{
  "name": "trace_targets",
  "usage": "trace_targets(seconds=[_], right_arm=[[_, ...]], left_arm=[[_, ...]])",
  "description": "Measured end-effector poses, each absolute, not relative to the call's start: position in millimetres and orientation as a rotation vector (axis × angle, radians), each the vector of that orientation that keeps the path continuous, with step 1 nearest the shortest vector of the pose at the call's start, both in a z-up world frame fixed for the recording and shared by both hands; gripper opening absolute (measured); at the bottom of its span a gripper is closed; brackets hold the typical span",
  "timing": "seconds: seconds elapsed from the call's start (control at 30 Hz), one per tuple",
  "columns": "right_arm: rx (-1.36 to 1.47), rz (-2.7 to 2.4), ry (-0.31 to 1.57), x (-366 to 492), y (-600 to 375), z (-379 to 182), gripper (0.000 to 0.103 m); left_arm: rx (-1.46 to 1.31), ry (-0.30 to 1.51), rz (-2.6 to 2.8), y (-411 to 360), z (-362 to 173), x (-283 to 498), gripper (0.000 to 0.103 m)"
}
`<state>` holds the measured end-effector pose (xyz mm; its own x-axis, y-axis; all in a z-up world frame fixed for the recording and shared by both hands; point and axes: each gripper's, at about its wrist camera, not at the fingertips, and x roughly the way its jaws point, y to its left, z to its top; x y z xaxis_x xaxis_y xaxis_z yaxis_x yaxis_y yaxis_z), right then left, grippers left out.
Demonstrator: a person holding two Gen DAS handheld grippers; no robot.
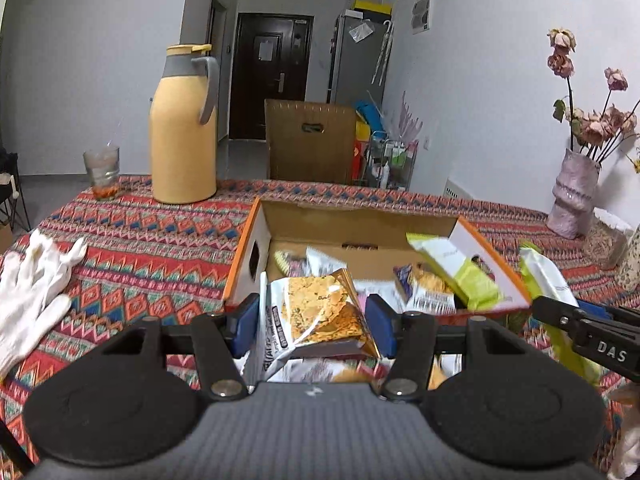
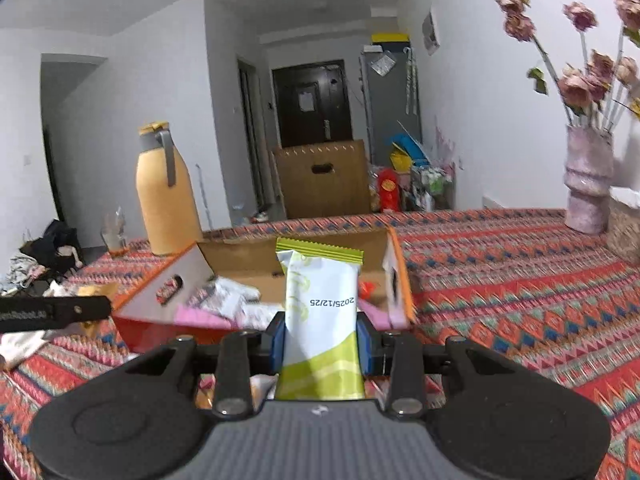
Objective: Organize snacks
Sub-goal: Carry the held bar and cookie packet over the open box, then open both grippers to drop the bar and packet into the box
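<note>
My left gripper (image 1: 314,322) is shut on a cracker packet (image 1: 324,316), white with an orange cracker picture, held just in front of an open cardboard box (image 1: 352,224). The box has orange-and-white outer walls and holds several snack packets (image 1: 424,286). My right gripper (image 2: 322,338) is shut on a white and lime-green packet (image 2: 320,312) with a printed date, held upright before the same box (image 2: 248,258). In the left wrist view the right gripper's arm (image 1: 588,332) reaches in from the right with that green packet (image 1: 544,276). A second green packet (image 1: 456,268) blurs over the box's right wall.
The table carries a patterned red cloth (image 1: 140,236). A yellow thermos jug (image 1: 182,128) and a glass (image 1: 102,172) stand at the back left, white gloves (image 1: 32,288) lie at the left, and a pink vase (image 1: 572,196) with dried flowers stands at the right. A brown carton (image 1: 310,142) stands behind the table.
</note>
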<state>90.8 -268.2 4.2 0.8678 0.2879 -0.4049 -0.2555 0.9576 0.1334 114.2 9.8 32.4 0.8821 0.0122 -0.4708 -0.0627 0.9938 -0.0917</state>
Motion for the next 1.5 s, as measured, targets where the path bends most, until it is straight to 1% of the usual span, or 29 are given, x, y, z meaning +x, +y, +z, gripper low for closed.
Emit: trace_targets(seconds=[0.43,0.63,0.77,1.03,1.2,1.27,1.3,1.33,1.37,1.4,1.43,1.47,1.5], right_arm=[[0.043,0.328,0.398,168,-229,31,0.034],[0.044,0.338,0.425,196,-215,21,0.034],[0.046,0.335,0.436,205,-211,8,0.034],[0.036,0.346,0.465,216,-203,-10,0.034],[0.031,0.35,0.483,218,-201,-15,0.035],[0.03,0.345,0.487,218,-202,-15,0.037],[0.031,0.341,0.49,219,-202,-15,0.038],[0.033,0.339,0.494,219,-203,-16,0.04],[0.036,0.336,0.494,218,-204,-15,0.041],[0.038,0.329,0.492,218,-205,-15,0.044],[0.04,0.325,0.492,217,-206,-15,0.054],[0.043,0.321,0.489,216,-207,-15,0.069],[0.046,0.314,0.484,215,-208,-14,0.077]], left_arm=[[-0.131,0.444,0.075,10,54,173,0.058],[-0.162,0.451,0.107,13,50,201,0.058],[-0.158,0.462,0.116,12,38,215,0.058],[-0.157,0.495,0.129,18,15,227,0.058],[-0.157,0.499,0.128,18,12,226,0.06],[-0.165,0.491,0.132,20,13,225,0.06],[-0.17,0.489,0.13,21,13,225,0.062],[-0.175,0.487,0.133,22,13,224,0.068],[-0.176,0.484,0.139,23,13,223,0.072],[-0.175,0.48,0.143,23,13,222,0.08],[-0.173,0.476,0.148,22,14,222,0.085],[-0.172,0.472,0.15,22,14,221,0.087],[-0.171,0.466,0.151,22,14,220,0.093]])
